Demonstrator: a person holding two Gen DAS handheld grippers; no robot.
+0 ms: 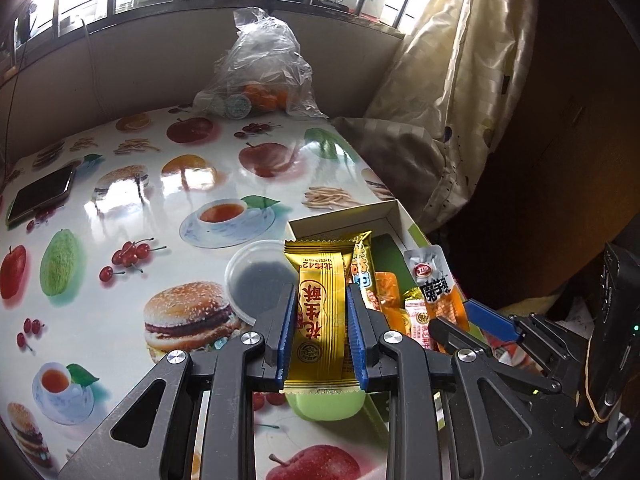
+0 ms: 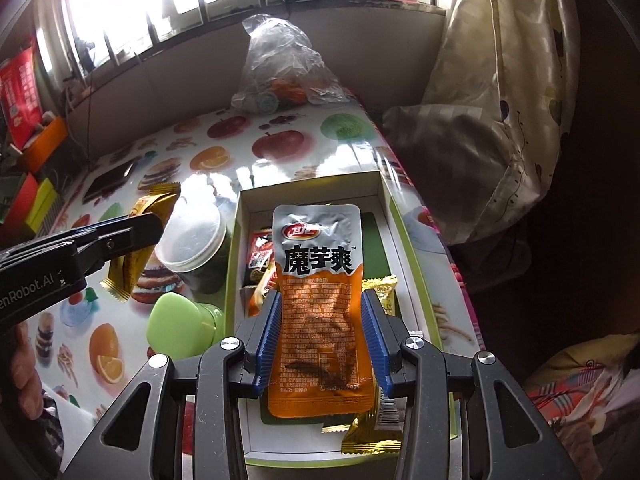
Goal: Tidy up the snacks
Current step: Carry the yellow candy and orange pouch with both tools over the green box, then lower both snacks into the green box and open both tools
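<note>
left gripper [image 1: 318, 332]: my pads clamp the gold bar [image 1: 320, 316]
right gripper [image 2: 322, 340]: mine grips the pouch [image 2: 318, 304] above the box [image 2: 384, 188]
step: boxing snacks
next: lower, release both inside

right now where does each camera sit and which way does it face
Left wrist: on the left gripper, facing the window across the table; jaws shut on a gold snack bar.
Right wrist: on the right gripper, above the box; jaws shut on an orange pouch.
Shared: box, plastic bag, each other's gripper.
</note>
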